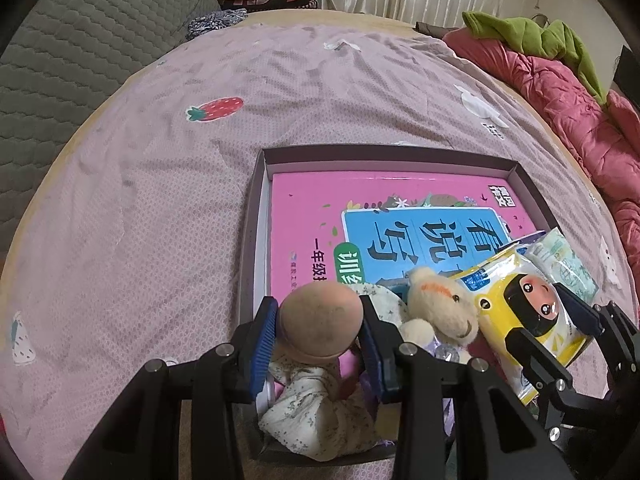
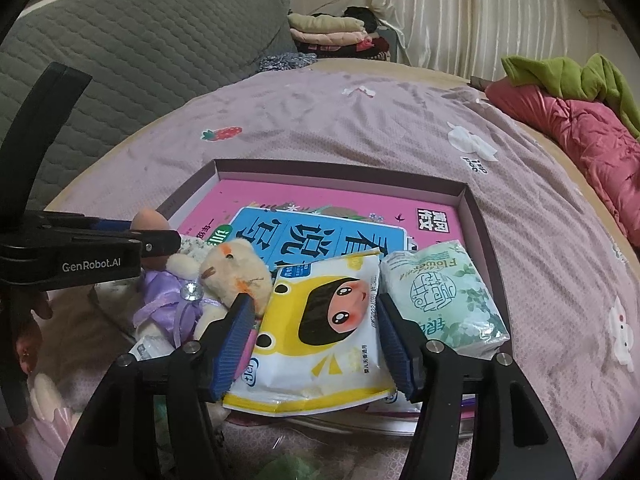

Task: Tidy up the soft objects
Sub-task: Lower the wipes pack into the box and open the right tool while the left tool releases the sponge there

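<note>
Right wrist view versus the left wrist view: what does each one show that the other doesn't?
Only the right wrist view shows the teddy bear's purple dress and the whole green tissue pack. Only the left wrist view shows the doll's floral dress and how the left gripper closes on the doll's bald head. Both show the shallow box, the pink book, and the right gripper around the yellow wipes pack.

The left gripper has its two blue-padded fingers pressed against either side of a doll's bald head, near the front left corner of the box. Just beside it, the right gripper has its blue pads closed against both edges of a yellow wipes pack, near the box's front edge.
</note>
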